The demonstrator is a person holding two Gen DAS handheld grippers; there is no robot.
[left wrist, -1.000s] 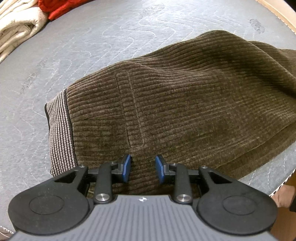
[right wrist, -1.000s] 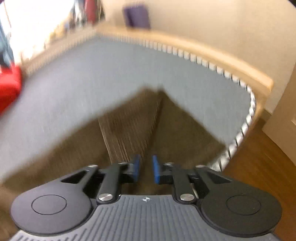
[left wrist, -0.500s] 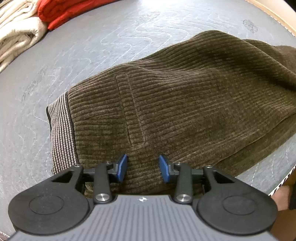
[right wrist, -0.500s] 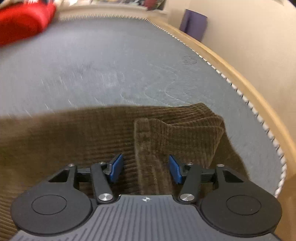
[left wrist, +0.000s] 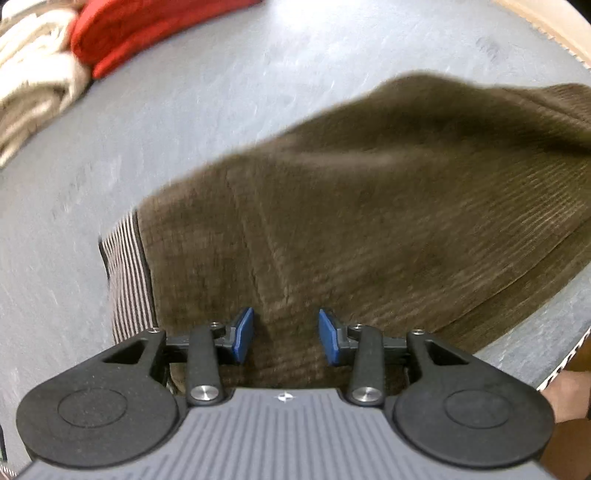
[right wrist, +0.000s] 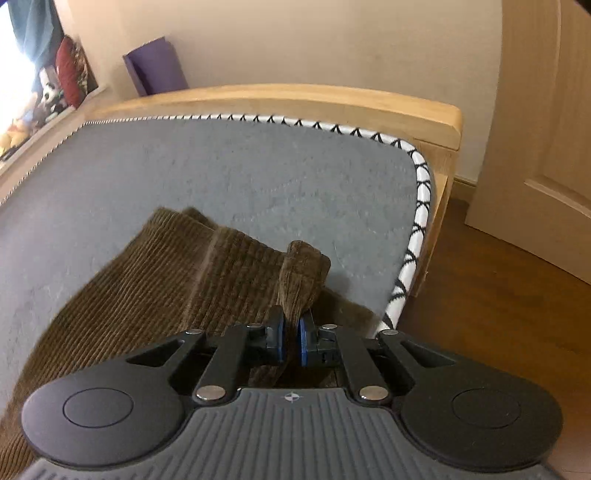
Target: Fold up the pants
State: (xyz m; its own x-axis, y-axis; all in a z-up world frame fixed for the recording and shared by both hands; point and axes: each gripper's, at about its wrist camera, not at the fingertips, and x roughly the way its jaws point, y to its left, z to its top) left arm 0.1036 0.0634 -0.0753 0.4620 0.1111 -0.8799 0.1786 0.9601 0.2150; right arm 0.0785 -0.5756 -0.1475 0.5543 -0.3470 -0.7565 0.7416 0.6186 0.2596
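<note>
Brown corduroy pants (left wrist: 369, 221) lie folded on a grey mattress (left wrist: 221, 92). Their striped waistband lining (left wrist: 125, 273) shows at the left. My left gripper (left wrist: 286, 334) is open just above the near part of the pants, with cloth under the gap and nothing held. In the right wrist view the pants (right wrist: 177, 273) lie near the mattress's corner. My right gripper (right wrist: 291, 343) is shut on a raised fold of the pants' hem (right wrist: 303, 273).
A red garment (left wrist: 147, 26) and a cream folded cloth (left wrist: 33, 92) lie at the far left of the mattress. A wooden bed frame (right wrist: 295, 99) borders the mattress (right wrist: 258, 173). A wooden floor (right wrist: 498, 295) and a door (right wrist: 546, 129) are at the right.
My right gripper has closed on a fold of the pants' hem and swung toward the bed's corner. My left gripper stays open and has shifted a little over the pants.
</note>
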